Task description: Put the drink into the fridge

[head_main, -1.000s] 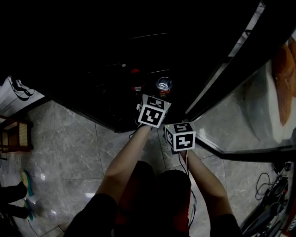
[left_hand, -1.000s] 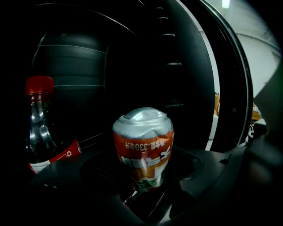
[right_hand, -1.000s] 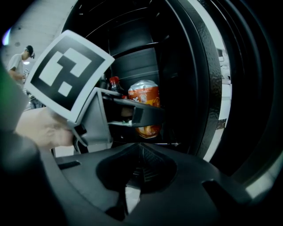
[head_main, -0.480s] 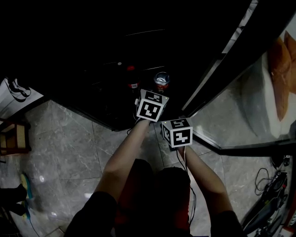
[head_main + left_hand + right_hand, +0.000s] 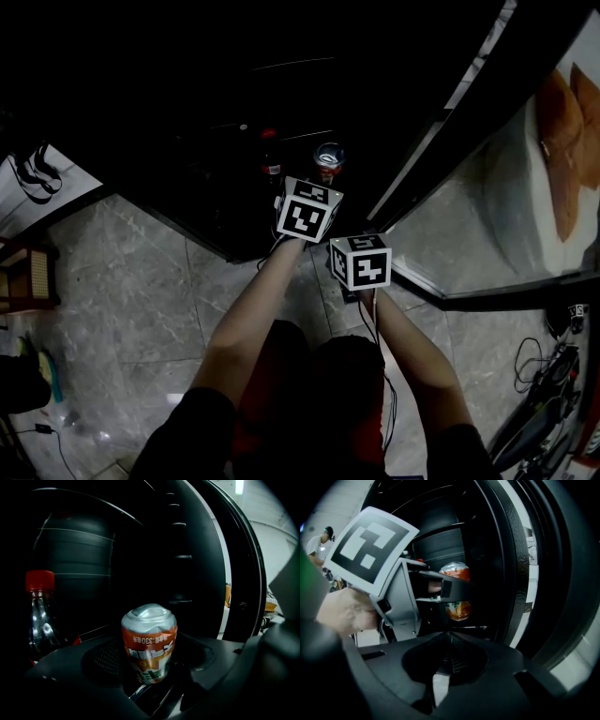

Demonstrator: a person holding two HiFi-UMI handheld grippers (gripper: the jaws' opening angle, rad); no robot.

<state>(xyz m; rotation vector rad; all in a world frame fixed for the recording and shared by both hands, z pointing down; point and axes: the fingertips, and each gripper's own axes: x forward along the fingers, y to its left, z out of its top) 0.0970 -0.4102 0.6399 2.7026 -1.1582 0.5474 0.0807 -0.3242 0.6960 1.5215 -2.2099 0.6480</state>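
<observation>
The drink is an orange can with a silver top (image 5: 150, 641). My left gripper (image 5: 149, 679) is shut on it. In the head view the can (image 5: 329, 157) is held just inside the dark open fridge (image 5: 234, 103), ahead of the left gripper (image 5: 322, 184). The right gripper view shows the can (image 5: 459, 609) gripped between the left gripper's fingers (image 5: 454, 587). My right gripper (image 5: 361, 258) hangs just behind and to the right of the left one. Its jaws (image 5: 443, 663) stand together with nothing between them.
A clear bottle with a red cap (image 5: 40, 611) stands in the fridge left of the can. The open fridge door (image 5: 441, 141) runs along the right. Grey tiled floor (image 5: 141, 309) lies below, with a chair (image 5: 33, 277) at the left and cables (image 5: 539, 366) at the lower right.
Both grippers have edged slightly towards the fridge. The can stays held in the left gripper. The right gripper's jaws have not changed.
</observation>
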